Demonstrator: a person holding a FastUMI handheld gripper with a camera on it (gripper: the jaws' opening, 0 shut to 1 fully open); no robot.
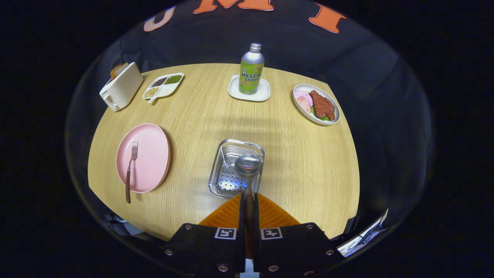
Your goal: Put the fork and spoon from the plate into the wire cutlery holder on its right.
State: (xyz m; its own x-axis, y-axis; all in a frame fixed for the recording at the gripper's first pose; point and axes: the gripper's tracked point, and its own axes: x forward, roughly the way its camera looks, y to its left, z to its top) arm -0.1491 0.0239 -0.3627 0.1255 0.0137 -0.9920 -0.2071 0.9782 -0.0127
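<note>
Steel spoon (248, 168), clamped by its handle in the closed gripper (249, 201), points bowl-forward over the wire cutlery holder (231, 173); fingers hide its handle's end.

Spoon (248, 166) above wire holder (235, 169); fork (130, 170) on pink plate (148, 144)

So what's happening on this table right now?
A hand-held set of tongs is clamped on a spoon by its handle, its bowl over the wire cutlery holder. The fork lies on the pink plate to the holder's left, waiting its turn.
</note>
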